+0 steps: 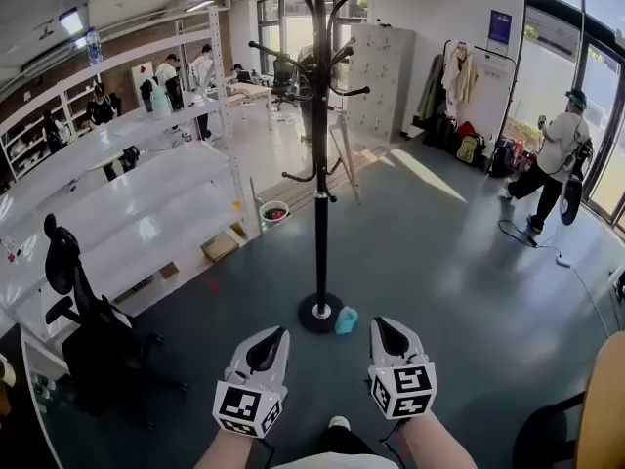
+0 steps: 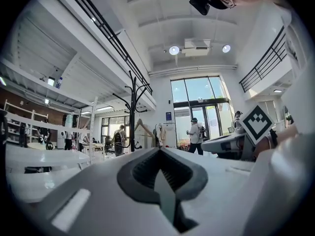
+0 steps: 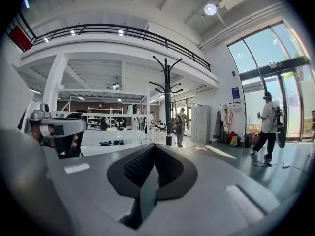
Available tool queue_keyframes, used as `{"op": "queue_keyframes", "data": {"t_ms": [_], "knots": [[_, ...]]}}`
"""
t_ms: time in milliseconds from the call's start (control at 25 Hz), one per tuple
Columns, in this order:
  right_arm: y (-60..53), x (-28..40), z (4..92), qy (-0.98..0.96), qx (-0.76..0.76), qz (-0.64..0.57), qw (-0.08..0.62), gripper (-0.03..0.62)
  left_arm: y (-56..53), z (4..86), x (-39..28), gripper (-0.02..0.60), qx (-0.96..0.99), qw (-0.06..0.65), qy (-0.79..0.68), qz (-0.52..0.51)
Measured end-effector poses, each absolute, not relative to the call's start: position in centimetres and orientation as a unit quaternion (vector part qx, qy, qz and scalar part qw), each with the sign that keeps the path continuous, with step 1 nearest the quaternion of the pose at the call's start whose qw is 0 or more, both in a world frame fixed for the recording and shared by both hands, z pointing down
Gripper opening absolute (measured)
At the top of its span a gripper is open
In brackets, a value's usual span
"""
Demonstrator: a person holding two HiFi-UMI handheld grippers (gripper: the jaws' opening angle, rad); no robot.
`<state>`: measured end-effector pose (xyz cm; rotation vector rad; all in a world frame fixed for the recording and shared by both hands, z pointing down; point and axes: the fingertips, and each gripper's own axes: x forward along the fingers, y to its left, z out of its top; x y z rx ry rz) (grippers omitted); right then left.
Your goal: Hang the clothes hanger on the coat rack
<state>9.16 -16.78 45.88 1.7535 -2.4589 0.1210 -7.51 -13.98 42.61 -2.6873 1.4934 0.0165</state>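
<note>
The black coat rack (image 1: pixel 320 164) stands on the grey floor straight ahead, its round base (image 1: pixel 319 314) just beyond my grippers; its top hooks look bare. In the left gripper view a pale hanger shape (image 2: pixel 141 127) shows beside the coat rack (image 2: pixel 132 112); I cannot tell what it hangs on. My left gripper (image 1: pixel 271 338) and right gripper (image 1: pixel 385 328) are held side by side, low, near the base. Both are shut with nothing between the jaws. The same shows for the left gripper (image 2: pixel 160 173) and the right gripper (image 3: pixel 147 176), with the coat rack (image 3: pixel 168 100) ahead.
A small blue object (image 1: pixel 347 320) lies by the base. White shelving (image 1: pixel 146 193) and a black office chair (image 1: pixel 83 320) fill the left. A person (image 1: pixel 552 159) with a floor cable (image 1: pixel 532 242) is at right. A yellow chair (image 1: pixel 601 408) sits lower right.
</note>
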Motion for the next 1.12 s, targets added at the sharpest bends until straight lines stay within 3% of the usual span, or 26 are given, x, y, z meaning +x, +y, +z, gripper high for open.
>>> {"op": "queue_keyframes", "data": {"t_ms": [440,1120], "knots": [[-4.3,5.7,48.6,-0.800,0.591,0.067,0.071,0.026,-3.0,44.5,-11.0,0.000,-0.882,-0.013,0.470,0.022],[2.8,8.0,46.6,-0.811,0.580,0.060,0.039,0.025,4.1,42.3,-7.7,0.000,-0.877,0.010,0.480,0.015]]}}
